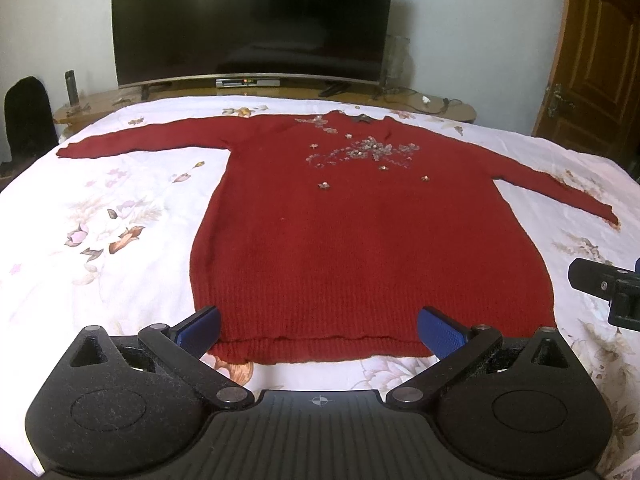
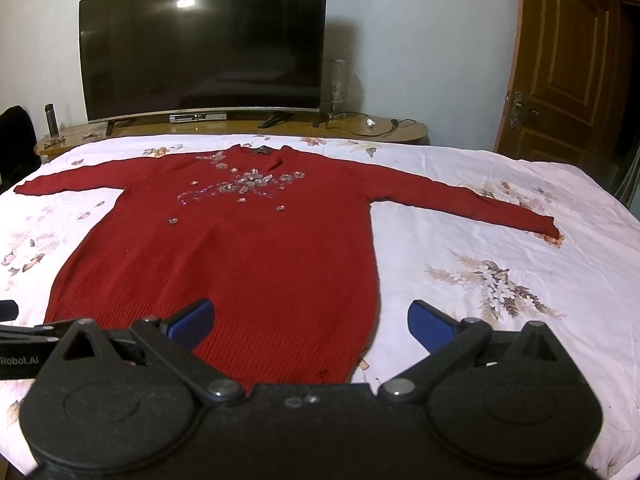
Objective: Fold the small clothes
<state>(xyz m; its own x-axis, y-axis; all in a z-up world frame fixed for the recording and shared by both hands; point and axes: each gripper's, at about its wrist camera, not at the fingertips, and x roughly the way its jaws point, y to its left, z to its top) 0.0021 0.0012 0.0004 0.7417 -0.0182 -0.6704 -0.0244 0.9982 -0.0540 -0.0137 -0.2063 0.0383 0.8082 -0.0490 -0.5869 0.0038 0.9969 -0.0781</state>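
A red knitted sweater (image 1: 360,232) with beaded flowers on the chest lies flat, face up, on the bed, both sleeves spread out; it also shows in the right wrist view (image 2: 240,260). My left gripper (image 1: 318,330) is open and empty, its blue pads apart above the sweater's hem. My right gripper (image 2: 310,322) is open and empty over the hem's right corner. The right gripper's body (image 1: 608,288) shows at the right edge of the left wrist view.
The bed has a white floral sheet (image 1: 100,240). Beyond it stands a low wooden cabinet (image 2: 380,130) with a large dark TV (image 1: 252,20), a bottle (image 1: 71,87) and cables. A wooden door (image 2: 560,60) is at the right.
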